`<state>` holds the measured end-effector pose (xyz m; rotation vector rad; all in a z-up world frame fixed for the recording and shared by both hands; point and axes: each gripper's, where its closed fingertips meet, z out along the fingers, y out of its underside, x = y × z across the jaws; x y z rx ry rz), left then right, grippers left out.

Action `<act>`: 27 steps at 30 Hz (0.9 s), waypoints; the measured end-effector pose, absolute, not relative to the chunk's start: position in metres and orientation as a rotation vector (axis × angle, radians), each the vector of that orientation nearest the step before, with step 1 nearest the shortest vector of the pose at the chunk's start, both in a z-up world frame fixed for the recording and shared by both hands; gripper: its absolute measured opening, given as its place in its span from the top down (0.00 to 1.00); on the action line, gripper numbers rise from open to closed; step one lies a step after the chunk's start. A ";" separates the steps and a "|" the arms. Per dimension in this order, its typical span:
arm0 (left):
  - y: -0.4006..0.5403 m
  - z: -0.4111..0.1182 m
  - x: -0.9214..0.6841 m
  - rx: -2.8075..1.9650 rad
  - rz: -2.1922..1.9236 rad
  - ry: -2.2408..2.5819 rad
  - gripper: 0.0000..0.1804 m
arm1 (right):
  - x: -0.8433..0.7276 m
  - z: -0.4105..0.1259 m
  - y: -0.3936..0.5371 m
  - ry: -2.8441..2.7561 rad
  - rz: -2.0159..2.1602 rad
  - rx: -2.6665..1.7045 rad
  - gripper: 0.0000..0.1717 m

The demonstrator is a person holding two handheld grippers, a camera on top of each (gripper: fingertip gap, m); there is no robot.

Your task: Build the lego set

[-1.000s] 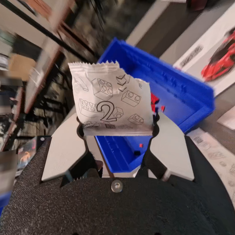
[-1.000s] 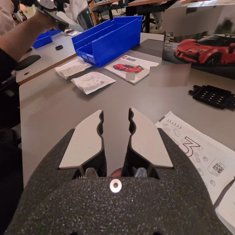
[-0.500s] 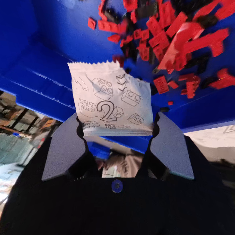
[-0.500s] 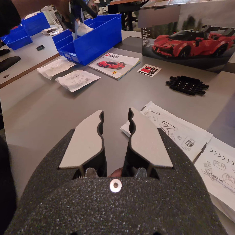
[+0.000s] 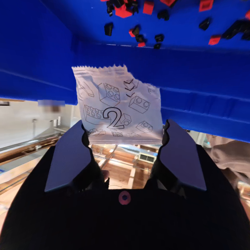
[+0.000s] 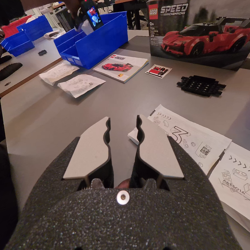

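Observation:
My left gripper is shut on a white paper bag printed with brick drawings, its pads pressing on the bag's two side edges. It holds the bag over a blue bin with loose red and black bricks on the bin floor. In the right wrist view this gripper is at the blue bin, held by a person's hand. My right gripper is open and empty, low over the grey table. A flat white bag lies just beside its right finger.
Another white bag lies at the right edge. Two flattened bags, a booklet, a sticker sheet and a black brick plate lie on the table. A toy car box stands behind. More blue bins stand far left. My right fingertips sit around 60 cm from my left ones.
My left gripper swung the bag from beside the bin to over its inside and has since drawn back toward the bin's wall, the grasp unchanged. My right gripper drifted toward the bags on the right, still open.

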<state>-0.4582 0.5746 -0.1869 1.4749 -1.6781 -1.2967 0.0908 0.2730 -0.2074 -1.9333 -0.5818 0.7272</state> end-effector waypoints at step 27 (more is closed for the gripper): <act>0.424 -0.060 -0.257 3.229 0.620 -2.975 0.41 | 0.042 -0.184 0.257 -0.791 0.955 -1.808 0.78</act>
